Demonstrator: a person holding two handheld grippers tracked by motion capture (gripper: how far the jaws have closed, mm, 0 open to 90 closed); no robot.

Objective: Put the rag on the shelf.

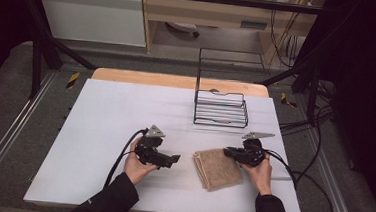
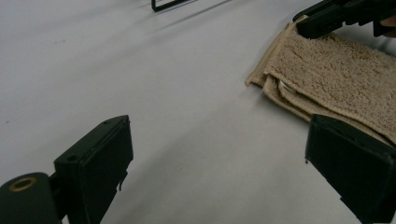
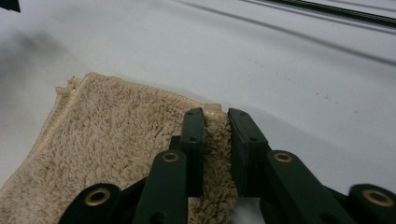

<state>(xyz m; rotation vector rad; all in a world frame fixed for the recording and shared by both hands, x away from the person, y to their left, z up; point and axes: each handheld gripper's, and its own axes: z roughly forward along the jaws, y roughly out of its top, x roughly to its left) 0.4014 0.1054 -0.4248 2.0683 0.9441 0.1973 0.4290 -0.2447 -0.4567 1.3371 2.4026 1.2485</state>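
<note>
White table [image 1: 105, 115] carries a folded beige towel [image 1: 216, 168]; the right gripper [image 1: 229, 152] pinches its far edge, while the left gripper [image 1: 173, 159] stands spread wide beside it.

No text, label, brand or number can be read in any view; the yellow-black floor markings carry no legible characters.

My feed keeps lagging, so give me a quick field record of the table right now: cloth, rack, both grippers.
cloth: beige folded towel, flat on the white table, near the front edge
rack: black wire rack, far side of the table, nothing seen in it
left gripper: jaws wide open, beside the towel, apart from it
right gripper: jaws pinching the towel's edge
</note>
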